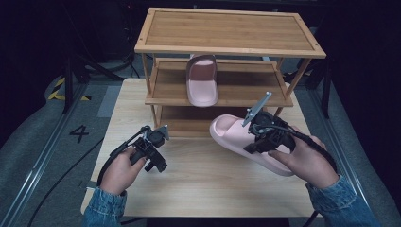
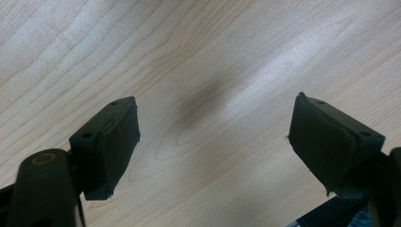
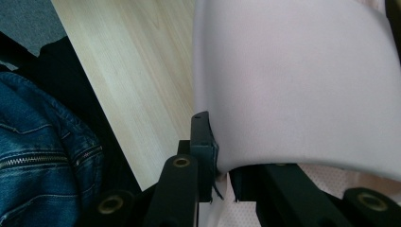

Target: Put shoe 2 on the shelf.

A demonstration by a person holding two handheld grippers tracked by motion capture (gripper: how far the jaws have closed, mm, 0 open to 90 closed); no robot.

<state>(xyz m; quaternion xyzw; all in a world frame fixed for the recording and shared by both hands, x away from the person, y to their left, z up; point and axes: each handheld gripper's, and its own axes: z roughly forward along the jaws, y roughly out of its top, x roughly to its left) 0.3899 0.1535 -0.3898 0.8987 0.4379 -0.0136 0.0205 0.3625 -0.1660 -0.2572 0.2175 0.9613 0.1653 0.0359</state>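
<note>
Two pink slide sandals are in play: one lies on the middle shelf of the wooden shoe rack [image 1: 227,49], toe toward the person, and the other [image 1: 236,137] lies on the pale wooden table [image 1: 198,184] just in front of the rack's right half, toe toward the rack. From the high view the right gripper [image 1: 257,142] sits over this nearer sandal at its strap, with the hand behind it above the heel, but how the jaws stand is hidden there by the black body and the grey plate. The right gripper view fills that gap: the broad, smooth, matte strap [image 3: 302,85] curves across the frame, and its near edge passes down between the two black jaws, one pad pressed against its outer face, so the jaws look closed on the strap, though the second pad is mostly tucked under the foam and hard to judge. Below the strap a finely dotted footbed [image 3: 321,189] shows, and a denim sleeve [image 3: 42,156] lies beyond the table edge. The left gripper [image 1: 153,151] hovers over the table left of the sandal; its own view shows both square, rubbery pads [image 2: 116,142] spread wide apart over bare wood grain, with nothing between them.
</note>
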